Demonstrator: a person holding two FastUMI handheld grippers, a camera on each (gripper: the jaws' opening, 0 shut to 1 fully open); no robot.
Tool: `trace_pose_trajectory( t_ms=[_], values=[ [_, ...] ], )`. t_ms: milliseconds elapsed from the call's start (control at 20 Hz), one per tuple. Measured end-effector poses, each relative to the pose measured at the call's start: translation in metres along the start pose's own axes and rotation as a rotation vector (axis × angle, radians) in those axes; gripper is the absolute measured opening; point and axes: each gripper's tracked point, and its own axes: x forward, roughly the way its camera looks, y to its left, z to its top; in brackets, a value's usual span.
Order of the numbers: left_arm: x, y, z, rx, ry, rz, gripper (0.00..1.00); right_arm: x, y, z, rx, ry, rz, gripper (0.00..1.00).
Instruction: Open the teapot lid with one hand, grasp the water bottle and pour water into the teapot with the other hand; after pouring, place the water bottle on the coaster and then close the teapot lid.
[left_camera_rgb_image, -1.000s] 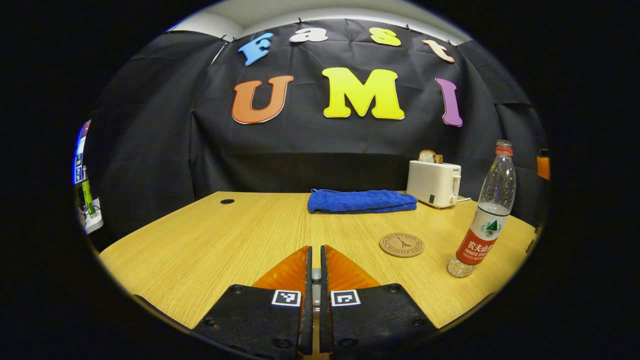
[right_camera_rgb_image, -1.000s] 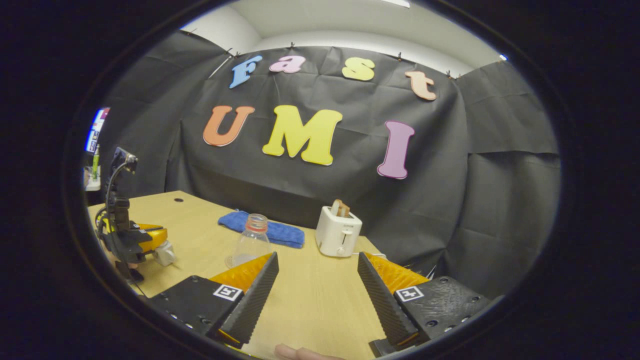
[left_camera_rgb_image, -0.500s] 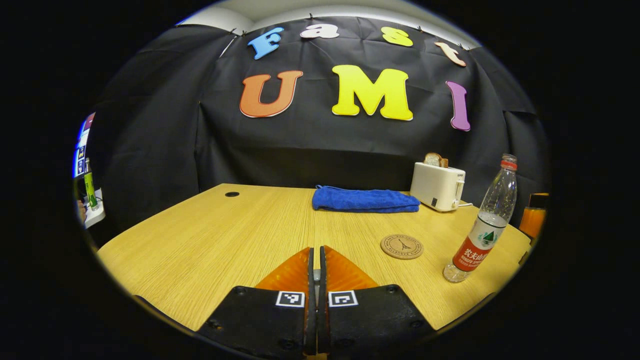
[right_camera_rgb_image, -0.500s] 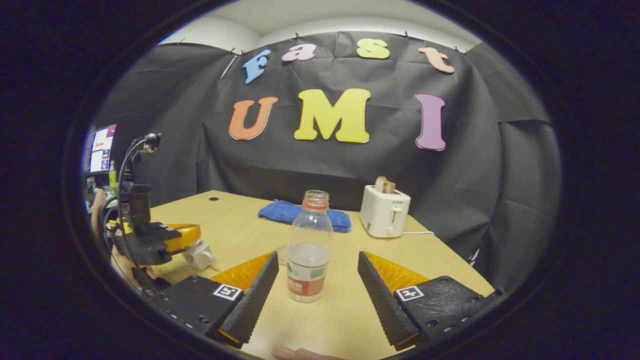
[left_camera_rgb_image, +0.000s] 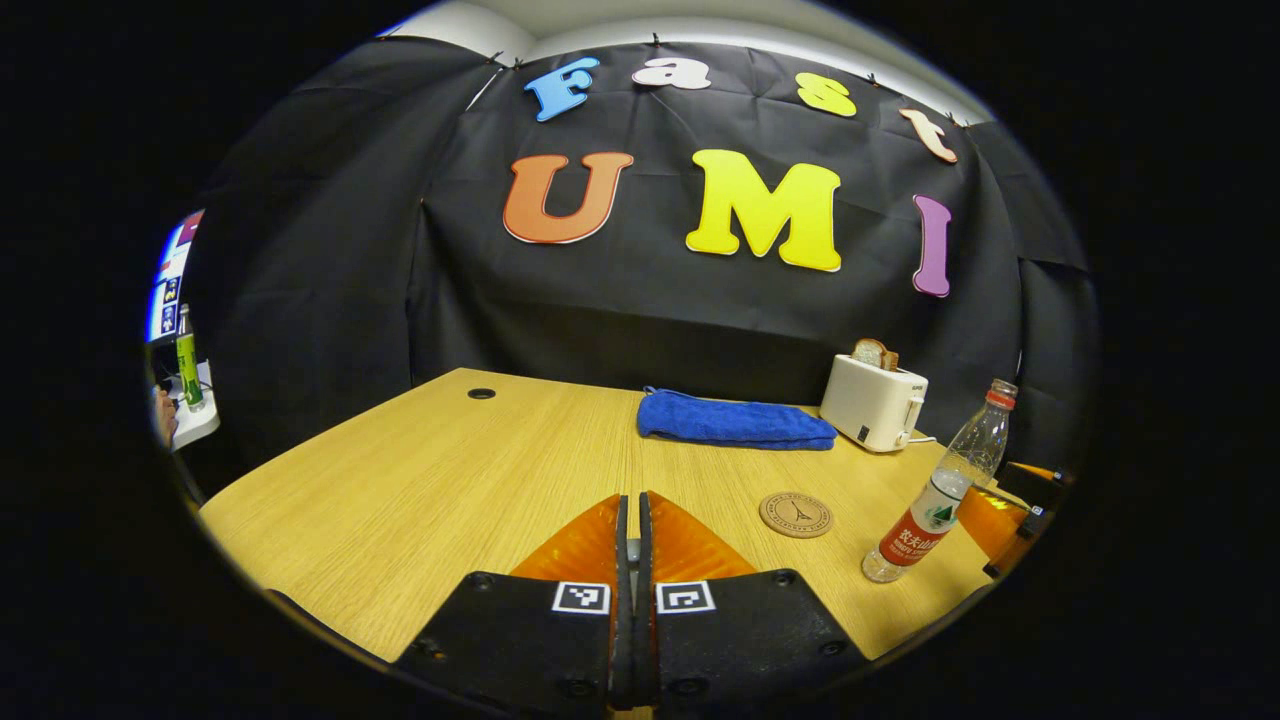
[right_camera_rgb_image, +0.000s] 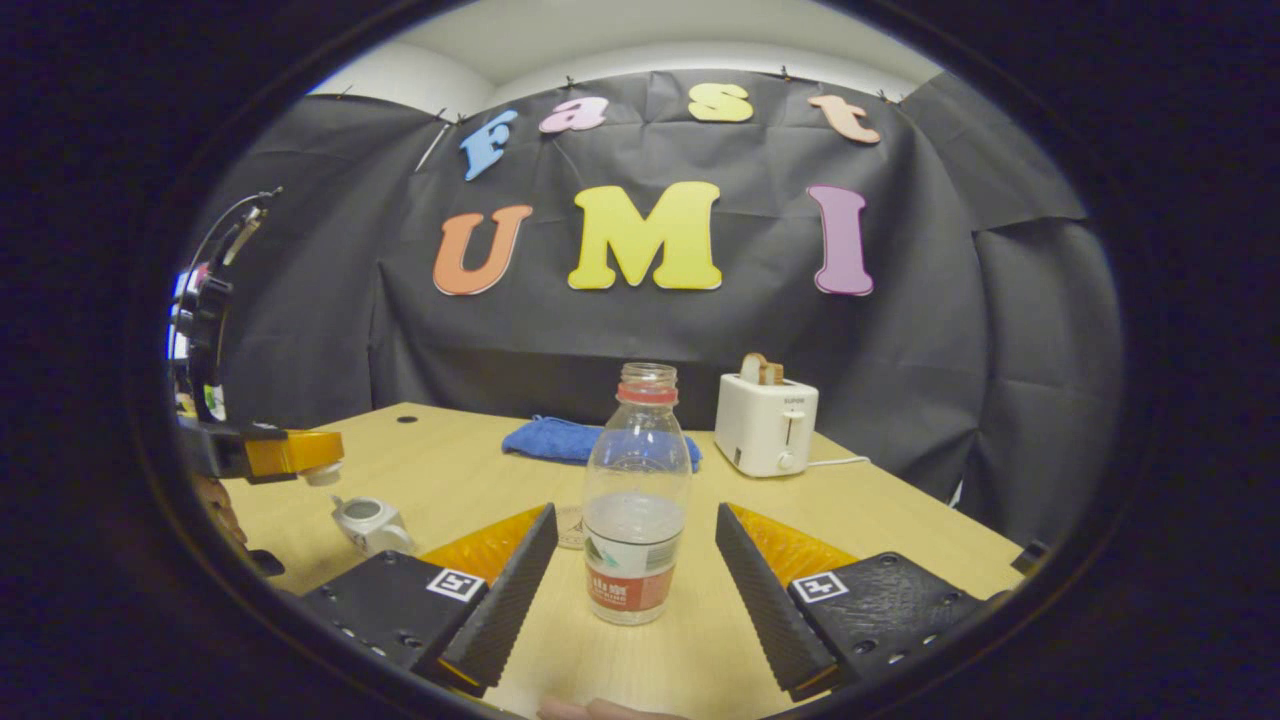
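A clear water bottle (right_camera_rgb_image: 637, 500) without a cap, part full, stands upright on the table between the fingers of my right gripper (right_camera_rgb_image: 635, 515), which is open and clear of it on both sides. The small white teapot (right_camera_rgb_image: 368, 522) sits to the left with its top uncovered. Above it my left gripper (right_camera_rgb_image: 295, 452) hangs shut on the teapot lid (right_camera_rgb_image: 320, 473). In the left gripper view my left gripper (left_camera_rgb_image: 632, 497) is shut with a small grey piece pinched between its fingers. The bottle (left_camera_rgb_image: 938, 502) stands right of the round coaster (left_camera_rgb_image: 796, 514), with my right gripper (left_camera_rgb_image: 992, 512) behind it.
A white toaster (left_camera_rgb_image: 873, 403) with bread in it and a folded blue towel (left_camera_rgb_image: 735, 420) lie at the back of the wooden table (left_camera_rgb_image: 400, 500). The toaster (right_camera_rgb_image: 765, 425) stands behind the bottle on the right. A cable hole (left_camera_rgb_image: 481, 393) marks the far left.
My left gripper has risen with the lid, leaving the teapot uncovered. My right gripper has swung left and closed in until the bottle stands between its open fingers.
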Motion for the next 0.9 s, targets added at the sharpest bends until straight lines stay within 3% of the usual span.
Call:
trace_pose_trajectory(
  t_ms=[100, 350, 700, 800, 900],
  values=[
    [-0.006, 0.004, 0.009, 0.010, -0.007, 0.003, 0.03, 0.012, 0.006, -0.002, -0.011, 0.007, 0.003, 0.98],
    [-0.025, 0.013, 0.022, 0.035, -0.004, -0.003, 0.03, 0.032, 0.001, -0.001, -0.024, 0.007, -0.056, 0.95],
    [-0.040, 0.030, 0.037, 0.090, -0.009, 0.012, 0.03, 0.051, 0.005, -0.007, 0.003, 0.023, -0.078, 0.91],
    [-0.044, 0.035, 0.041, 0.109, -0.017, 0.022, 0.03, 0.051, 0.005, -0.007, 0.007, 0.032, -0.088, 0.80],
    [-0.045, 0.041, 0.043, 0.121, -0.023, 0.028, 0.03, 0.046, 0.009, -0.004, -0.001, 0.030, -0.096, 0.76]
  ],
)
